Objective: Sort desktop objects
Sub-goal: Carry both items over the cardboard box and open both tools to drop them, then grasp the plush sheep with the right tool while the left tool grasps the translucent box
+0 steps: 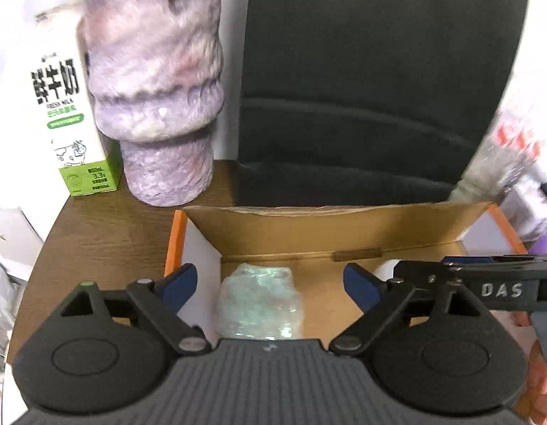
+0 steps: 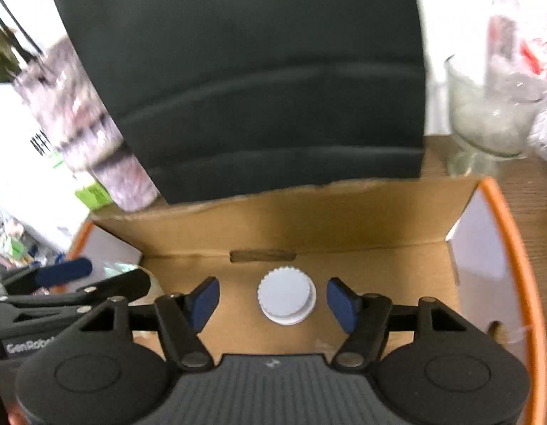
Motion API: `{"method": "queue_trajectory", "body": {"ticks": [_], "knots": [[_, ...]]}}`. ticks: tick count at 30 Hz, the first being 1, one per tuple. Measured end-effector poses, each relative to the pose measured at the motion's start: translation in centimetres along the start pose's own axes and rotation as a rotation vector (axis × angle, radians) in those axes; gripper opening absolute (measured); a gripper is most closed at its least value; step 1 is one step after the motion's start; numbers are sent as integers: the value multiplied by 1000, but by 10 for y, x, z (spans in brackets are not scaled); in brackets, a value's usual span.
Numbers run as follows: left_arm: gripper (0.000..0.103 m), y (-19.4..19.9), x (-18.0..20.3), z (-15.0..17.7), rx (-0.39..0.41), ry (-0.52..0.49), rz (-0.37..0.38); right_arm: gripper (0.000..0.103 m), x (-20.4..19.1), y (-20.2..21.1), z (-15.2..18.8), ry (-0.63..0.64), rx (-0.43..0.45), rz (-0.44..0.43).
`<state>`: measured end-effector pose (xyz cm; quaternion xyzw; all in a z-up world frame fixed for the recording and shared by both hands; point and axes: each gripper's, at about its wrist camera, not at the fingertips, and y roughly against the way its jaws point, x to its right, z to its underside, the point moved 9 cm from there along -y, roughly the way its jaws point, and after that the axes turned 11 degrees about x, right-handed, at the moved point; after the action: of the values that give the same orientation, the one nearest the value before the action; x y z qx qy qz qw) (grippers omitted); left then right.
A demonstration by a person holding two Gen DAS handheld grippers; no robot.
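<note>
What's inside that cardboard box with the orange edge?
Inside the cardboard box lie a white ridged cap and a crumpled clear plastic wrap, both resting loose on its floor. The near part of the floor is hidden behind the gripper bodies.

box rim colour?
Orange, edging the cardboard box; the inside walls are plain brown. Clearest in the right wrist view.

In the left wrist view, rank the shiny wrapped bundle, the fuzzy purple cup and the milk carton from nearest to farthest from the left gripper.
1. Shiny wrapped bundle: in the cardboard box, right between the open left gripper fingers.
2. Fuzzy purple cup: on the table beyond the box, upper left.
3. Milk carton: just left of the cup, its base slightly farther back.
</note>
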<state>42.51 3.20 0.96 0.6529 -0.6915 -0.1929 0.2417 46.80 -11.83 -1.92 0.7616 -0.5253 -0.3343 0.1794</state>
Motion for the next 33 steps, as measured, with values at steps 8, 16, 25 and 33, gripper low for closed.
{"method": "queue_trajectory", "body": {"ticks": [8,16,25,33], "knots": [[103,110,13,10,64,30,-127,88,-6,114,-10,147,145,94],[103,235,31,143,212,-1,-133,99,-14,237,94,221,223,52],[103,296,45,261,190,-15,-35,101,-25,294,245,274,294,35],[103,286,46,281,140,0,-38,101,-22,301,301,214,237,-7]]}}
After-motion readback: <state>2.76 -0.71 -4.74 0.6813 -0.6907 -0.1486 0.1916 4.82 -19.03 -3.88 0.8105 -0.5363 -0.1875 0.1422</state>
